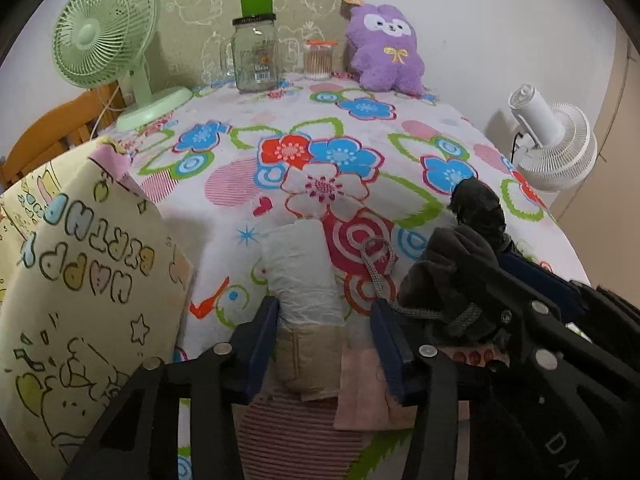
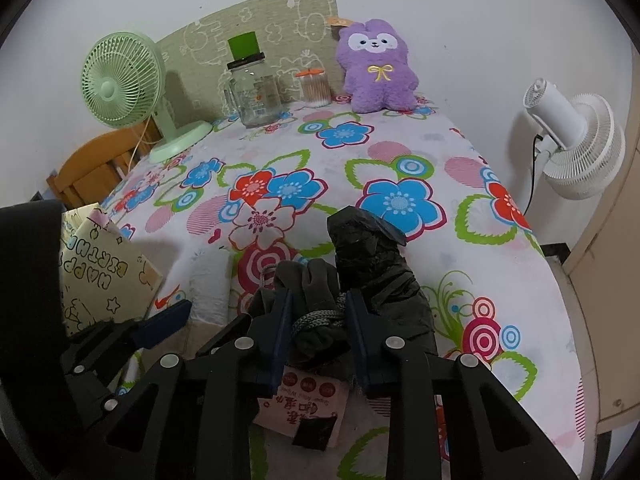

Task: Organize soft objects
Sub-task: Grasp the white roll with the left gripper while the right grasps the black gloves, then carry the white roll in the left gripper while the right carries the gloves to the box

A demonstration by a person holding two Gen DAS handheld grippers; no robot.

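Covering the whole table is a flowered cloth [image 1: 360, 152], and everything else sits on it. At the far edge, against a green patterned board [image 1: 256, 8], stand a green fan [image 1: 106, 36], a purple plush [image 1: 386, 50], a glass jar [image 1: 256, 54] with a black lid, and a small jar of swabs [image 1: 319, 60]. A white fan [image 1: 556, 140] stands off the table's right side. On the left near edge leans a cream birthday bag [image 1: 92, 264], printed with cartoon letters.

Near the front lie the soft things. A black plastic roll [image 2: 368, 248] stands just right of centre, and a dark grey pouch [image 2: 316, 280] with a grey cord [image 2: 320, 320] leans against it. To their left a white roll [image 1: 300, 268] lies on the cloth, its near end touching a beige cloth roll [image 1: 308, 352]. A pink cloth [image 1: 368, 392] lies flat just beside that, over a pink striped cloth [image 1: 288, 432]. A small wipes pack [image 2: 308, 400] shows under the pouch.

The left gripper [image 1: 324, 332] straddles the near end of the white roll and the beige roll; its jaws stand apart, with a gap at the right finger [image 1: 386, 344], so nothing is pinched. The right gripper [image 2: 318, 336] is pinching the pouch and its cord between both fingers [image 2: 280, 344].
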